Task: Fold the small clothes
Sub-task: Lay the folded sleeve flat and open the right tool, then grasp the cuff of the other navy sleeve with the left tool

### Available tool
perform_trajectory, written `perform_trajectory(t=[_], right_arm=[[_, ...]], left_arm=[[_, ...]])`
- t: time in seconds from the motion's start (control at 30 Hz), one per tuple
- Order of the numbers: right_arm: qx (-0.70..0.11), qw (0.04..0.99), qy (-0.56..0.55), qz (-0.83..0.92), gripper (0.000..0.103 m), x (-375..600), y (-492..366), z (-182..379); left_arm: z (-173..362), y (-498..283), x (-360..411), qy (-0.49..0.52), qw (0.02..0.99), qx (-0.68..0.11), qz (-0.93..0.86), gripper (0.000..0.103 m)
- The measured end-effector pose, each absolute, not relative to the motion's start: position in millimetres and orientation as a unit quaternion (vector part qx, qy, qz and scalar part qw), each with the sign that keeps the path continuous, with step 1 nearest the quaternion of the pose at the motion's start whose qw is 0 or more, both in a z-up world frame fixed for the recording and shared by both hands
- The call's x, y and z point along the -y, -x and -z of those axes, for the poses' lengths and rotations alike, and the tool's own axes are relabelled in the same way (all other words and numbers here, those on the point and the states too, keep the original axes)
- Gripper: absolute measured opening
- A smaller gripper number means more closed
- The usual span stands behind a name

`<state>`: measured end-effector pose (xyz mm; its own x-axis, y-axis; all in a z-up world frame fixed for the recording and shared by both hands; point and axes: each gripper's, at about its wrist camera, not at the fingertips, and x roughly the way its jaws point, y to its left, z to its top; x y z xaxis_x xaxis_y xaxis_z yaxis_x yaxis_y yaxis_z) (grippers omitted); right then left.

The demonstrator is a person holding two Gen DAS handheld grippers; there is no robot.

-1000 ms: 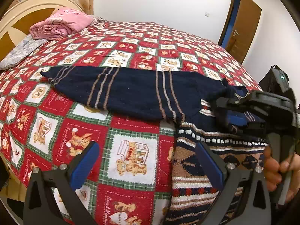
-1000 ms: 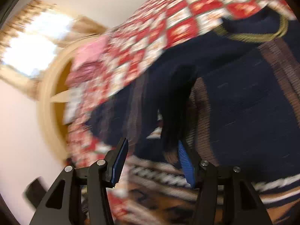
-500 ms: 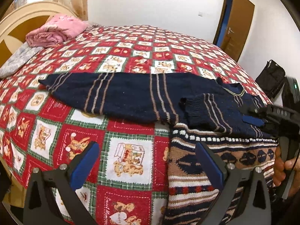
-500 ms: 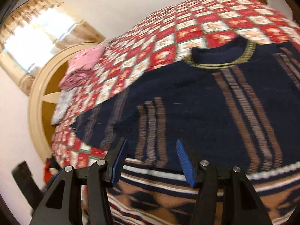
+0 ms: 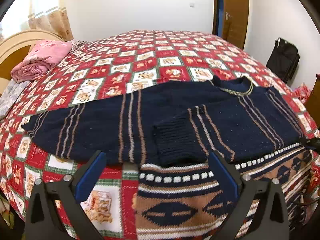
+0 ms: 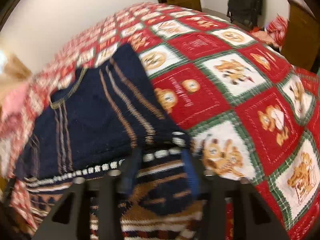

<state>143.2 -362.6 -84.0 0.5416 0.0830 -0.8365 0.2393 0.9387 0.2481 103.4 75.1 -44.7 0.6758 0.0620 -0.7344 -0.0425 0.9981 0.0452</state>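
A navy sweater (image 5: 112,124) with thin brown stripes lies flat on the bed, its left sleeve stretched out to the left. The other sleeve is folded across the chest, and its ribbed cuff (image 5: 176,140) ends near the patterned brown hem band (image 5: 176,200). My left gripper (image 5: 157,156) hangs open just over that band and holds nothing. In the blurred right wrist view, my right gripper (image 6: 161,154) is at the right side edge of the sweater (image 6: 90,120). Its jaws are closing with the patterned edge between them, and a gap still shows.
The red patchwork quilt (image 5: 160,60) covers the whole bed and lies bare to the right of the sweater (image 6: 250,100). Folded pink clothes (image 5: 42,60) rest by the headboard (image 5: 12,46). A black bag (image 5: 284,60) and a door (image 5: 234,10) stand beyond the bed.
The right gripper let go of the sleeve, which now lies across the chest, then swung to the sweater's right edge with narrower jaws. The left gripper shifted right, over the hem band.
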Motion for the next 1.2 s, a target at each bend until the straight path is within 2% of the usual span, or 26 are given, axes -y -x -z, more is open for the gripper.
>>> perform_trajectory(t=[0.17,0.3,0.4,0.63,0.7,0.77,0.83,0.87,0.9,1.07,1.17,1.2], right_arm=[[-0.417,0.907,-0.064,-0.003,0.04,316,-166,36],[-0.41,0.908,-0.072,-0.034,0.04,299,-212,25],[-0.425,0.902,-0.068,-0.021,0.04,296,-256,38],[-0.484,0.874,-0.033,-0.011,0.04,286,-294,85],[-0.479,0.877,-0.033,-0.002,0.04,293,-302,92],[-0.48,0.876,-0.045,0.015,0.038,299,-312,92],[-0.48,0.875,-0.052,0.034,0.038,301,-318,91],[-0.477,0.876,-0.049,0.039,0.038,300,-320,92],[-0.472,0.879,-0.043,0.045,0.038,299,-321,92],[-0.448,0.891,-0.045,0.055,0.038,304,-322,94],[-0.44,0.892,-0.028,0.099,0.038,314,-327,94],[-0.441,0.889,-0.053,0.112,0.04,328,-329,95]], left_arm=[[48,-111,-79,0.0,0.913,-0.406,-0.029,0.103],[45,-126,-92,0.027,0.915,-0.403,-0.023,0.103],[46,-145,-94,0.037,0.914,-0.405,-0.008,0.103],[69,-171,-85,0.005,0.902,-0.431,0.026,0.103],[81,-178,-86,0.017,0.892,-0.45,0.03,0.097],[89,-185,-86,0.029,0.882,-0.469,0.032,0.086],[90,-189,-85,0.039,0.883,-0.467,0.028,0.083],[88,-191,-82,0.038,0.885,-0.464,0.028,0.073],[87,-195,-79,0.036,0.885,-0.463,0.031,0.068],[83,-216,-64,0.026,0.887,-0.458,0.04,0.034],[79,-227,-60,0.016,0.893,-0.449,0.026,0.021],[78,-231,-61,0.01,0.896,-0.444,0.018,0.02]])
